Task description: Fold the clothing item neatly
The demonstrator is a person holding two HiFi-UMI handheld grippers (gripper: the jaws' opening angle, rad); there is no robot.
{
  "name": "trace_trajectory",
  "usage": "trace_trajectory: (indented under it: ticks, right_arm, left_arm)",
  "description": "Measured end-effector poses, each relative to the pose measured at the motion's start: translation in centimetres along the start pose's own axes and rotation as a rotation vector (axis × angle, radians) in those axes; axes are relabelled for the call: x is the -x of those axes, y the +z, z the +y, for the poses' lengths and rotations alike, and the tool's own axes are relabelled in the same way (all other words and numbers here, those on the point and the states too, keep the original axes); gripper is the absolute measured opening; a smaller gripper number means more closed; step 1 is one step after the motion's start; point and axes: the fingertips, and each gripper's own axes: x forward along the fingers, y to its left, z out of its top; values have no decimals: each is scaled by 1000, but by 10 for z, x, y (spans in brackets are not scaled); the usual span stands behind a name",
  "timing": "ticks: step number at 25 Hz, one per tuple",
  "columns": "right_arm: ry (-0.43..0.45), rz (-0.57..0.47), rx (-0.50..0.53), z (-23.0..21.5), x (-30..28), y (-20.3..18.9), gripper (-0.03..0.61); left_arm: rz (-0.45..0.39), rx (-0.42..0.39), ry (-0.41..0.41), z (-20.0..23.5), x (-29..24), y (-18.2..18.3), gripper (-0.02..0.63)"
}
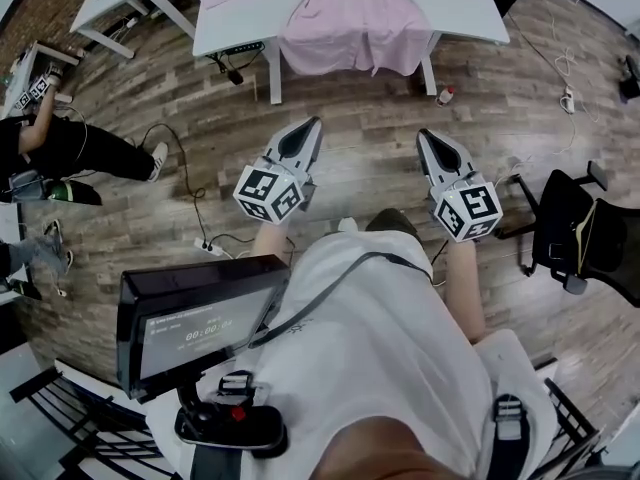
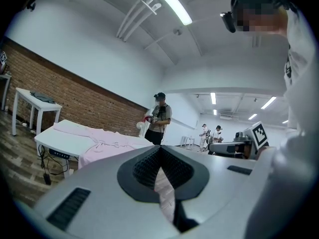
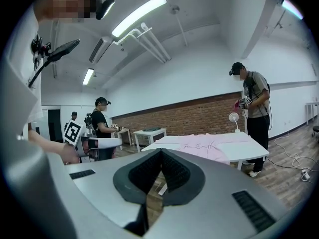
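Head view: the pink garment [image 1: 355, 18] is lying spread on the white table [image 1: 230, 23], with its lower part hanging over the table's near edge.

The person is holding 2 grippers side by side over the wood floor [image 1: 360, 108], both pointing toward the table. The left gripper [image 1: 305, 128] is sitting with its jaws closed together and nothing between them. The right gripper [image 1: 428, 136] is doing the same, jaws meeting at the tips and empty.

Garment vs. tools: the garment is lying ahead of both grippers and well apart from them, with a strip of bare floor between the tips and the table legs. Neither gripper is touching cloth. In the left gripper view the garment is showing left of the jaws. In the right gripper view it is showing right of them.

A standing person [image 3: 254, 108] is handling something beyond the table.

A black office chair [image 1: 575, 228] is standing at the right, away from the table.
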Motion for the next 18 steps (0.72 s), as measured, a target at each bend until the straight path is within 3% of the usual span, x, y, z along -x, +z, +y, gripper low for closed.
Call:
trace_trajectory:
  ticks: [18]
  right_arm:
    - [99,12,23,-47,-91,25,3]
  left_arm:
    - [-6,-1,78,56,-54,19,2]
